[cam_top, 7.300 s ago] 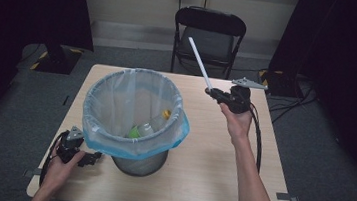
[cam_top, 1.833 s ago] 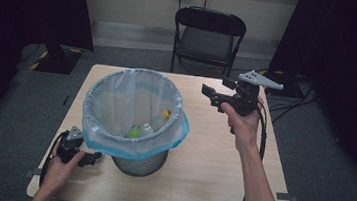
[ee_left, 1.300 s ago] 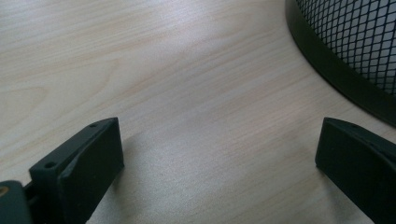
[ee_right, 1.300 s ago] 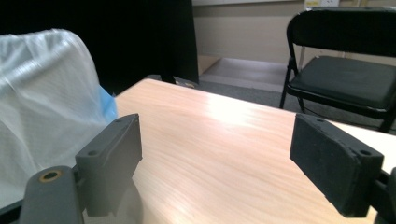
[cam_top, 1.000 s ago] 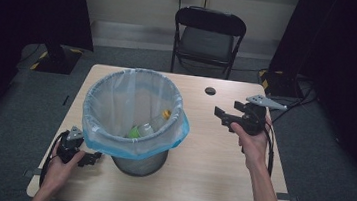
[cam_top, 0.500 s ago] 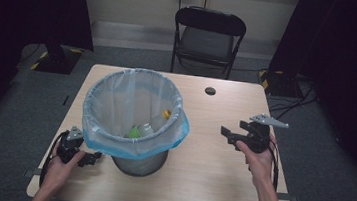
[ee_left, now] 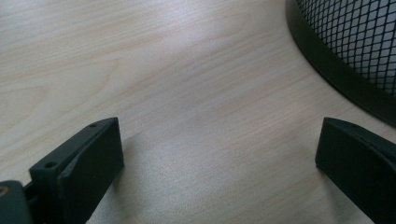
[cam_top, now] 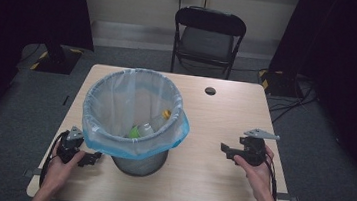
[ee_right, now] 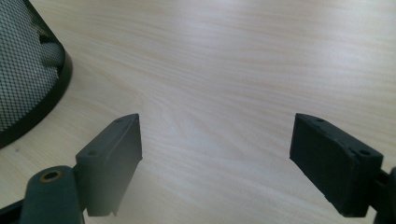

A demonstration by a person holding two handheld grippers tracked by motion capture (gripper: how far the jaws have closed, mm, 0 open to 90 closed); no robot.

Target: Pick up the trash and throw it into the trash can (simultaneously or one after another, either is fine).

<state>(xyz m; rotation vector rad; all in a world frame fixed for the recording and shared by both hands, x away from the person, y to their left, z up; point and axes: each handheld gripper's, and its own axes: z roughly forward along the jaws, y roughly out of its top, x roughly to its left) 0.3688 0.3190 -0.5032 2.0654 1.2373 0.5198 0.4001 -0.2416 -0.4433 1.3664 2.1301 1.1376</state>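
Note:
A black mesh waste bin point(cam_top: 140, 162) lined with a pale blue bag point(cam_top: 135, 106) stands on the wooden table point(cam_top: 209, 174), left of centre. Inside lie a plastic bottle with an orange cap point(cam_top: 156, 123) and something green point(cam_top: 134, 132). My left gripper point(cam_top: 94, 158) rests low on the table at the bin's front left, jaws wide apart and empty point(ee_left: 212, 163); the bin's base rim point(ee_left: 336, 70) is just ahead to its right. My right gripper point(cam_top: 225, 149) sits low over the table's right side, open and empty point(ee_right: 215, 149), pointing toward the bin point(ee_right: 28, 79).
A round cable hole point(cam_top: 210, 91) lies in the tabletop at the back. A black folding chair point(cam_top: 208, 36) stands behind the table. Cables point(cam_top: 292, 100) lie on the grey floor to the right. Bare wood spreads between the bin and the right gripper.
The white stick the right gripper held earlier is gone from it. The right gripper has come back from the far right of the table, down toward the near right side. The left hand stayed put.

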